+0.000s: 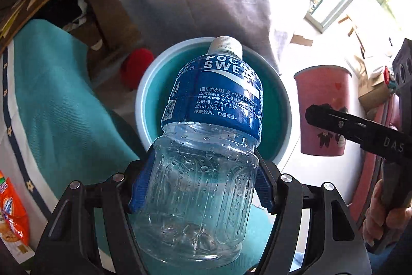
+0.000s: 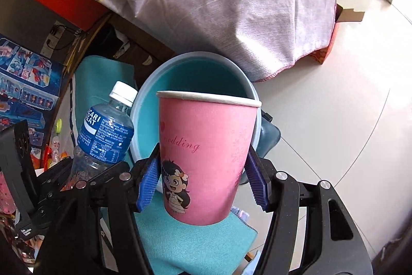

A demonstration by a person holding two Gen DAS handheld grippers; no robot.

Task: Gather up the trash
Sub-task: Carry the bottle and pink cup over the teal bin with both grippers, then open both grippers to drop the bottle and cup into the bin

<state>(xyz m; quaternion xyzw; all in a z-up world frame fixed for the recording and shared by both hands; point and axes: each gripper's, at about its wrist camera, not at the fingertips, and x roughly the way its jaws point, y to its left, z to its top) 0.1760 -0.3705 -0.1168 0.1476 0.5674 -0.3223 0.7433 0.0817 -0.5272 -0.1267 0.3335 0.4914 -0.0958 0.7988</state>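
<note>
My left gripper (image 1: 203, 187) is shut on an empty clear plastic bottle (image 1: 206, 146) with a blue label and white cap, held over a round teal bin (image 1: 144, 99). My right gripper (image 2: 203, 184) is shut on a pink paper cup (image 2: 206, 153) with a cartoon girl print, held upright in front of the same teal bin (image 2: 190, 74). The cup (image 1: 322, 115) and the right gripper's finger show at the right of the left wrist view. The bottle (image 2: 105, 135) and left gripper show at the left of the right wrist view.
A teal cloth (image 1: 59, 107) covers the surface below and left. A large grey-lilac covered bundle (image 2: 231, 4) lies behind the bin. An orange snack packet (image 1: 13, 221) lies at lower left. Boxes (image 2: 23, 84) stand at left. Pale floor (image 2: 334, 107) lies to the right.
</note>
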